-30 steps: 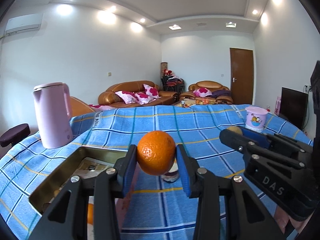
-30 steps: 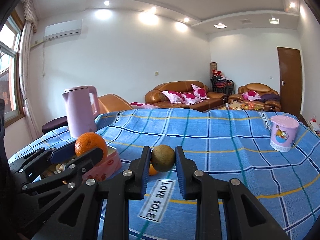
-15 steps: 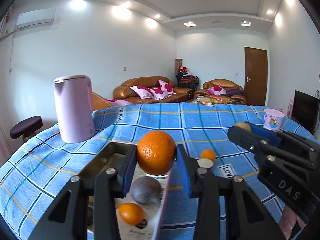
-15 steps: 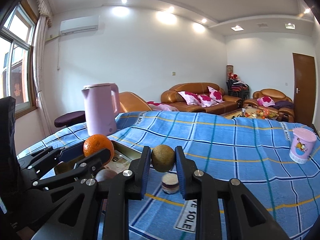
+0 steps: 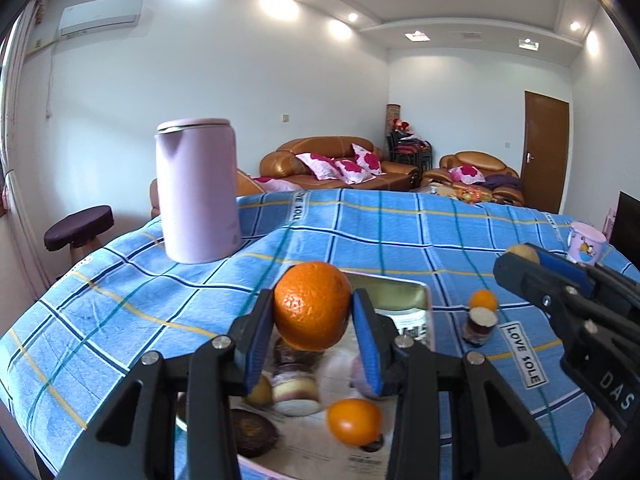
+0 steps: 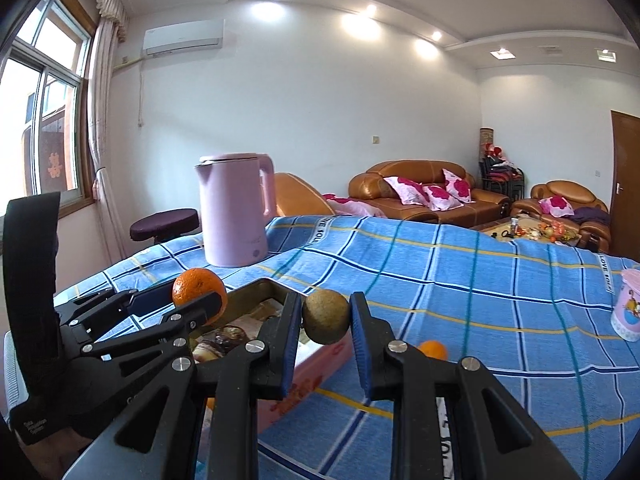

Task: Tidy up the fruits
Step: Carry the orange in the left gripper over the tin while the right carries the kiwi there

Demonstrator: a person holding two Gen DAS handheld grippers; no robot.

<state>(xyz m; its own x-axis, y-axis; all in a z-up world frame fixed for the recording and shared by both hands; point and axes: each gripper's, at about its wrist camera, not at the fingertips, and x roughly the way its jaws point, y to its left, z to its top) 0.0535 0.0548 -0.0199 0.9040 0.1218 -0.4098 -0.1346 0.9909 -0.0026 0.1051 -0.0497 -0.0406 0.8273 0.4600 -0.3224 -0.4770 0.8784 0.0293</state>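
Observation:
My left gripper [image 5: 313, 334] is shut on a large orange [image 5: 312, 310] and holds it above the open pink tin box [image 5: 412, 292]. The box holds several fruits, among them a small orange [image 5: 354, 422] and a dark fruit [image 5: 252, 432]. My right gripper [image 6: 325, 320] is shut on a brown-green kiwi [image 6: 325, 317], held over the box's right edge [image 6: 320, 376]. The left gripper and its orange [image 6: 199, 286] show at left in the right wrist view. The right gripper [image 5: 520, 258] shows at right in the left wrist view.
A pink kettle [image 5: 196, 192] stands at the back left of the blue checked tablecloth [image 5: 380, 232]. A small orange [image 5: 483, 300] and a cut purple fruit [image 5: 480, 324] lie right of the box. A pink cup [image 6: 628, 304] stands far right.
Both grippers have swung left with their fruit. The box now lies under the left gripper, and the kettle has shifted toward the centre of both views.

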